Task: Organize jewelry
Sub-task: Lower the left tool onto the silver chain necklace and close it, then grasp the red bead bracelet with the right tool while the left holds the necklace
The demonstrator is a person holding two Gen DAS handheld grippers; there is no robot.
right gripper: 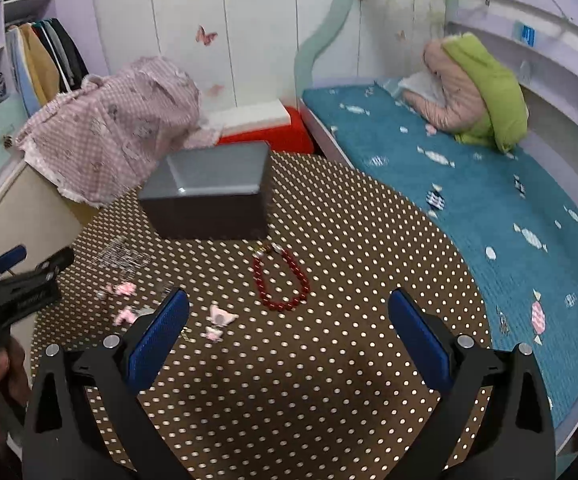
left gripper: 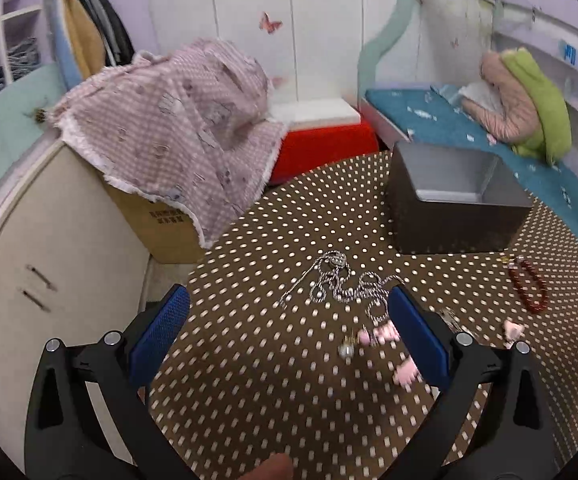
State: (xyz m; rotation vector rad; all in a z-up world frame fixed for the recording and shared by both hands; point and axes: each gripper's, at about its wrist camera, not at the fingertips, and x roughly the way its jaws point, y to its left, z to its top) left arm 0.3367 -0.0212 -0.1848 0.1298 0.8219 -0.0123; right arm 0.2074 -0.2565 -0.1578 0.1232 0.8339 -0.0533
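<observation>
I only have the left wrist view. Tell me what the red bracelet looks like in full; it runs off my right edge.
Observer: The right wrist view shows the red bead bracelet whole: an open loop lying flat on the dotted tablecloth, just in front of the grey box.
Operator: Report the right gripper.
Observer: The right gripper is open and empty, and the bracelet sits ahead, between its fingers' line.
Operator: Report anything pink I'm missing.
Observer: Two pale pink pieces lie left of the bracelet, near the right gripper's left finger. They are too blurred to identify.
</observation>
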